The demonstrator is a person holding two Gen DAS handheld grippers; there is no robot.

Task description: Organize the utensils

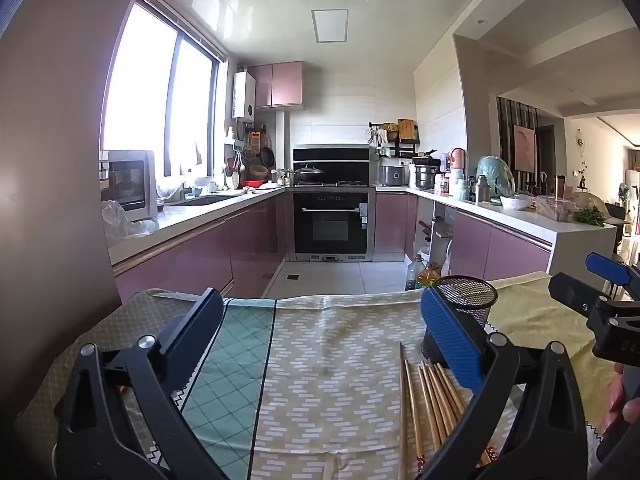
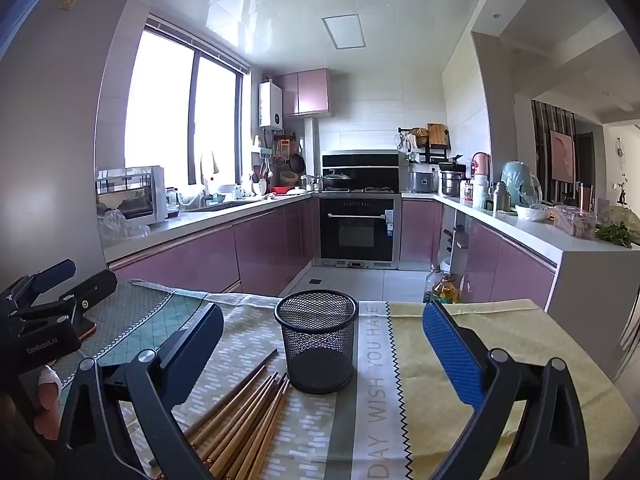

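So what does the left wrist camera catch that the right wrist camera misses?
Only the left wrist view shows the right gripper, open, at its right edge. Only the right wrist view shows the left gripper, open, at its left edge, plus the printed lettering on the tablecloth. Both show the mesh cup standing empty, with the chopsticks lying beside it.

Wooden chopsticks (image 2: 240, 416) lie fanned on the cloth, just beside the upright black mesh cup (image 2: 317, 344).
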